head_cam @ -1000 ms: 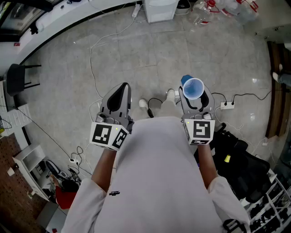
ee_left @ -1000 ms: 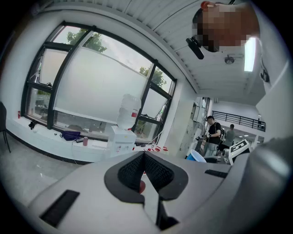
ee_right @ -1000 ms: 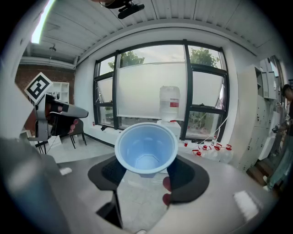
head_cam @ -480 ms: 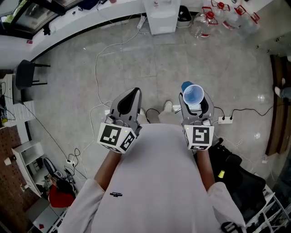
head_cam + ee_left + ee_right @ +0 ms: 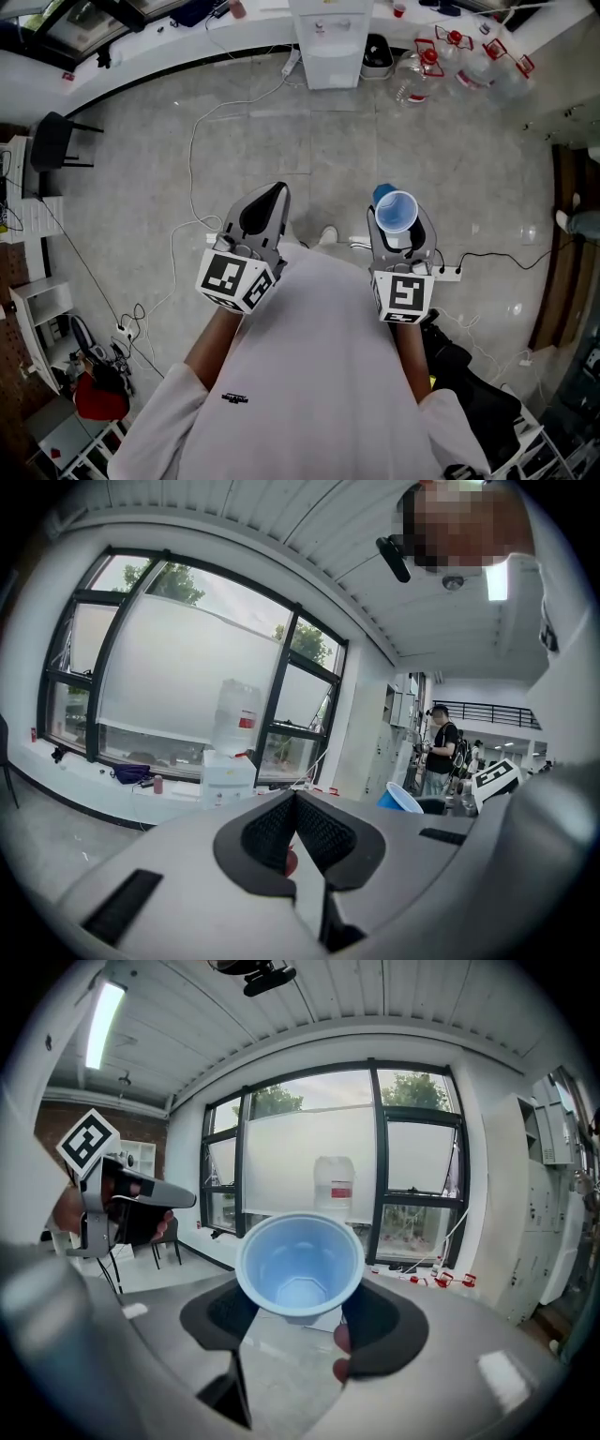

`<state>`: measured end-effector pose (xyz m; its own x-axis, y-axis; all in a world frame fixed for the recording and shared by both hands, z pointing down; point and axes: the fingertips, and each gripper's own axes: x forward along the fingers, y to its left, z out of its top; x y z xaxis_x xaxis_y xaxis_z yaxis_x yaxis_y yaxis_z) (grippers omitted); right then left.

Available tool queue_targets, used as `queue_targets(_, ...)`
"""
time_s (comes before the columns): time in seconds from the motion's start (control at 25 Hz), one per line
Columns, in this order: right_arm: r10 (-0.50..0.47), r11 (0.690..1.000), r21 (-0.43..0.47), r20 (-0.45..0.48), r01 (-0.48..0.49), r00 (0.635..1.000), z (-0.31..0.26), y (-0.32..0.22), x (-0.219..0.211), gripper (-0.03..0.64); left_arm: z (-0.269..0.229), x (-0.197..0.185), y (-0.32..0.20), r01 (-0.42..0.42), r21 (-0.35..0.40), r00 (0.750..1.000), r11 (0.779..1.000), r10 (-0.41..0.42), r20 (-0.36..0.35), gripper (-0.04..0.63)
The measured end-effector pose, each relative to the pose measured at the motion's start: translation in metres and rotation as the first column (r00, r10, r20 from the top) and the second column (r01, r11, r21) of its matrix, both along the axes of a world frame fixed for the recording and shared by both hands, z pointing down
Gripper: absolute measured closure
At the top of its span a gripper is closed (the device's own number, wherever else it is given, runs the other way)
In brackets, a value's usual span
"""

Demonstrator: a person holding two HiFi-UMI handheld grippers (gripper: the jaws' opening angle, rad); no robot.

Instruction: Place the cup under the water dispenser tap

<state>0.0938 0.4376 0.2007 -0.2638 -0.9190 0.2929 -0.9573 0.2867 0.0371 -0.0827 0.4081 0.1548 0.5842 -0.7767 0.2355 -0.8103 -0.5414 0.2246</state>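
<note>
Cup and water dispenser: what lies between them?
Only bare grey floor, seen in the head view, separates the cup, held by the right gripper, from the water dispenser.

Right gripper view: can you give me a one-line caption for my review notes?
Right gripper holds an empty blue cup, facing the bottle-topped water dispenser by the window across the room.

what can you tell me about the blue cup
The cup is light blue, thin and plastic-looking, with a round rolled rim, tapering walls and a faceted bottom. It looks empty. It sits roughly upright, mouth up, clamped by its lower walls between the jaws of the right gripper, held above the floor; nothing else touches it.
</note>
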Motion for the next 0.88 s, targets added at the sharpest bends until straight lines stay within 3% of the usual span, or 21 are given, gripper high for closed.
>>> queue_targets(0.48, -0.018, 0.999, -0.036, 0.027, 0.019, 0.999, 0.011, -0.067, -0.001, 0.331, 0.008, 0.008, -0.063, -0.005, -0.021, 0.999, 1.000, 0.004, -0.031, 0.588)
queue_targets(0.88, -0.042, 0.999, -0.015, 0.003, 0.042, 0.999, -0.013, -0.211, -0.009, 0.336, 0.020, 0.013, -0.201, 0.013, -0.059, 0.995, 0.998, -0.019, -0.099, 0.588)
